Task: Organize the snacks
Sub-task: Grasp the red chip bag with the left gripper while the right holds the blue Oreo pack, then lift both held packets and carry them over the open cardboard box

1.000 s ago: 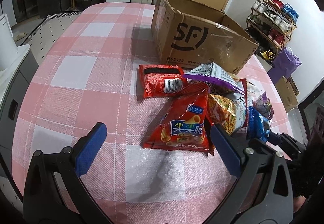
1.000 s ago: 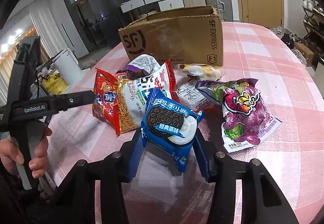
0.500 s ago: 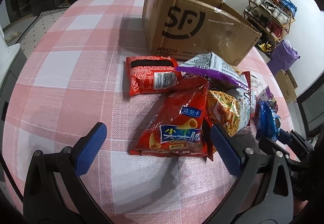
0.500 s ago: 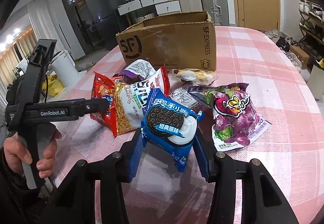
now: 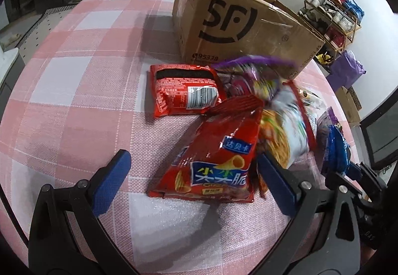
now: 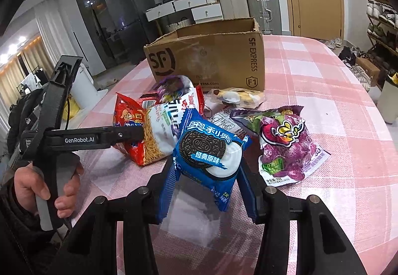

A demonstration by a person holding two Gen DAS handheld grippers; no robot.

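My right gripper (image 6: 207,188) is shut on a blue Oreo pack (image 6: 209,150) and holds it above the table; the pack also shows in the left wrist view (image 5: 335,150). My left gripper (image 5: 196,173) is open, its fingers either side of the lower end of a red chip bag (image 5: 216,158). Beside that lie a red packet (image 5: 184,91), a noodle-snack bag (image 6: 161,135) and a purple-topped bag (image 5: 253,71). An open SF cardboard box (image 6: 211,58) stands behind the pile.
A purple sweet-potato bag (image 6: 286,148), a white packet (image 6: 223,120) and a clear pack of small cakes (image 6: 236,97) lie right of the pile. The pink checked tablecloth (image 5: 74,81) stretches to the left. Suitcases and drawers stand beyond the table.
My left gripper has moved forward and closer to the red chip bag, which now lies between its fingers. My right gripper has lifted slightly with the Oreo pack. The purple-topped bag looks blurred by motion.
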